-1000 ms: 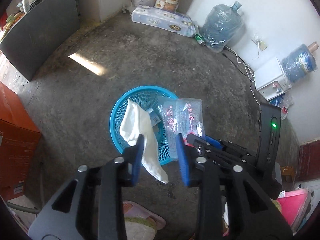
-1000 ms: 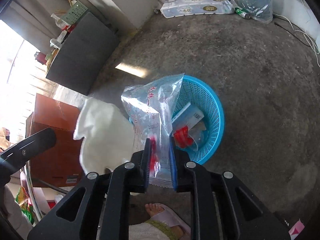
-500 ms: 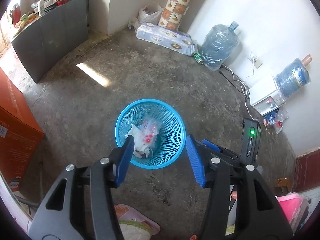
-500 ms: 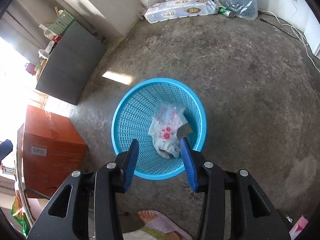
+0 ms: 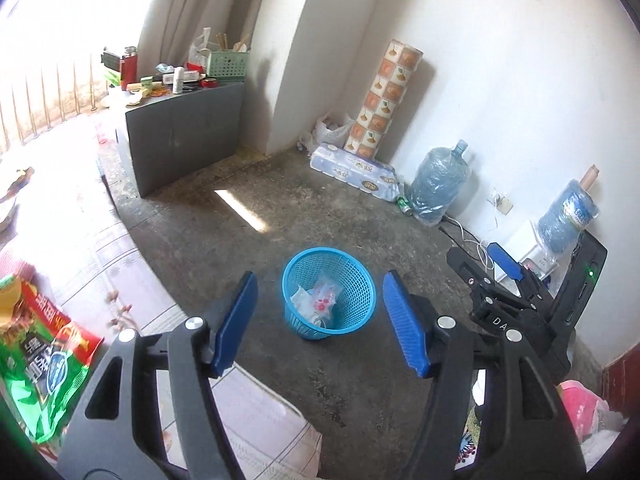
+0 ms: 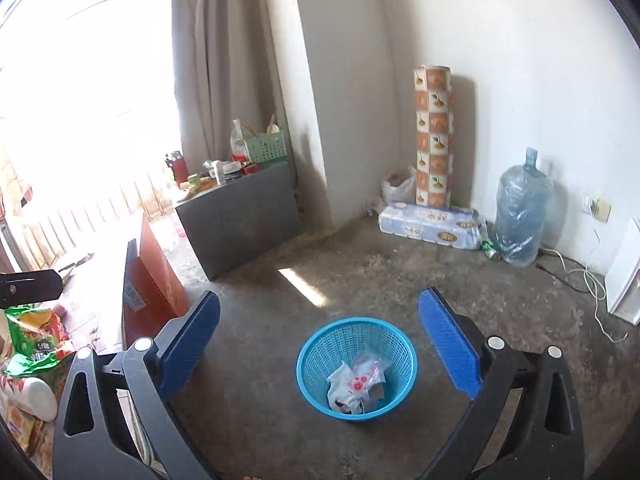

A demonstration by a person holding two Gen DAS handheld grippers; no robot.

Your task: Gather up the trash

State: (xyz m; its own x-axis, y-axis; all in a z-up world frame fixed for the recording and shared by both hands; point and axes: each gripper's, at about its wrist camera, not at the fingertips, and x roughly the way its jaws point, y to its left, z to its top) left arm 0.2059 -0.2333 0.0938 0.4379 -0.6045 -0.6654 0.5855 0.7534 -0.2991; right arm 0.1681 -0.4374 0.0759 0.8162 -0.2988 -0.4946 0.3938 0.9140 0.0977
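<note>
We see the blue basket standing upright on the bare concrete floor, well out in the open, likely so we can drop things in from above. The trash, a white cloth and a clear printed bag, lies crumpled at its bottom. Our left tool hangs above it with its blue pads spread wide, holding and touching nothing. Our right tool is spread just as wide and equally empty. On the left, a green and red snack bag lies on the bed, and we judge it a likely next pick.
</note>
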